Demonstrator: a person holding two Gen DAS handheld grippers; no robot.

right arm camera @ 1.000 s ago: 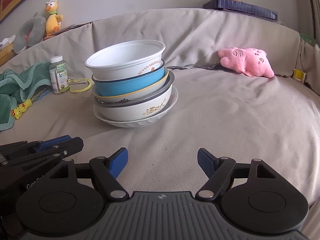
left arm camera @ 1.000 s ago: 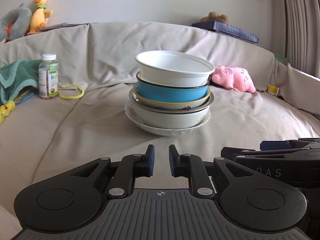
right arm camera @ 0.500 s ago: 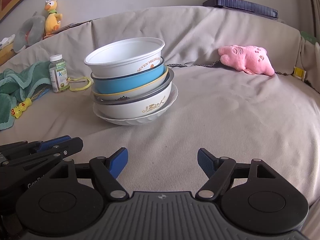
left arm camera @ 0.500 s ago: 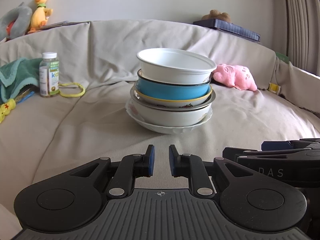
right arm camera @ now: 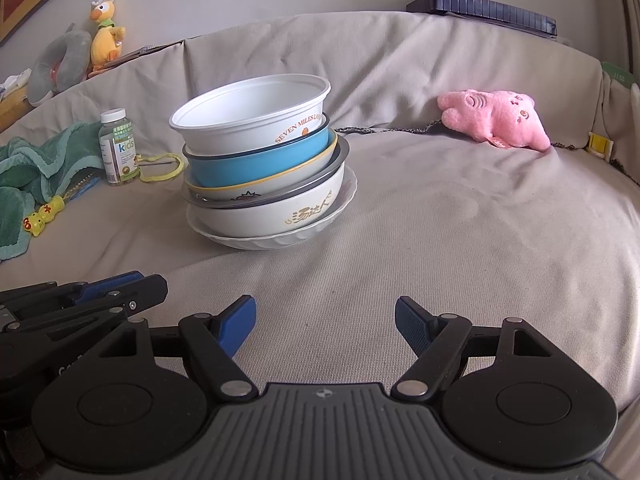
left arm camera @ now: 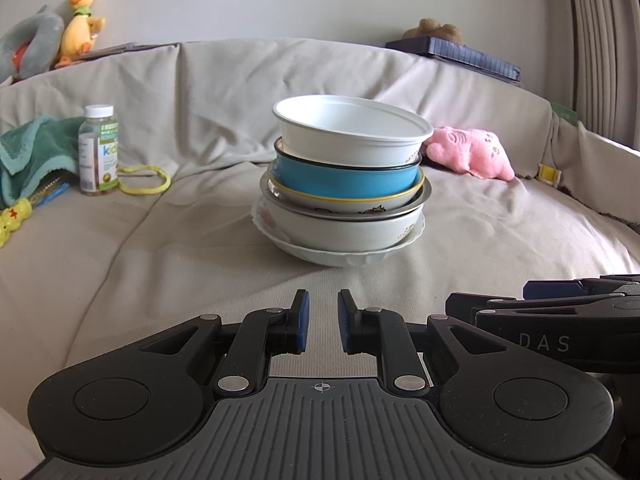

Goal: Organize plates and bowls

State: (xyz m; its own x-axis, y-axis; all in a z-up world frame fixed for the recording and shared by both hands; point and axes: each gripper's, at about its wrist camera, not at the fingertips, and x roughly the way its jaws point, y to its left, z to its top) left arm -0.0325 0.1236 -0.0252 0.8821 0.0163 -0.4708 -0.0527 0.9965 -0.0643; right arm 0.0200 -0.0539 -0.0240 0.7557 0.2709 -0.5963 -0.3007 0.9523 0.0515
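Beige cloth covers the sofa [left arm camera: 120,264] in both of my views; the stack of bowls [left arm camera: 344,196] stands on the seat at the centre of the left wrist picture and left of centre in the right wrist picture [right arm camera: 264,184]. From the top I read a white plastic bowl [right arm camera: 252,120] with orange lettering, a blue bowl [right arm camera: 260,160], a yellow-rimmed bowl [right arm camera: 256,190] sitting in a grey-rimmed one, a white bowl with gold characters [right arm camera: 280,216], and a shallow white plate [right arm camera: 256,240] at the bottom; the upper bowls lean a little.

My left gripper [left arm camera: 322,326] fills the bottom of its own frame; its blue pads are drawn nearly together, only a narrow slot between them, and they hold nothing; it is well short of the stack. My right gripper [right arm camera: 325,322] has its jaws standing wide apart, bare cloth between them, gripping nothing; the stack lies ahead and to the upper left of it.

At the left edge I see a green towel [right arm camera: 36,168], a vitamin bottle [right arm camera: 118,148] just beside it, and a yellow loop [right arm camera: 162,166] next to the bottle; a pink plush toy [right arm camera: 496,120] lies at the right against the backrest; a yellow duck toy [right arm camera: 105,28] perches at the upper left.
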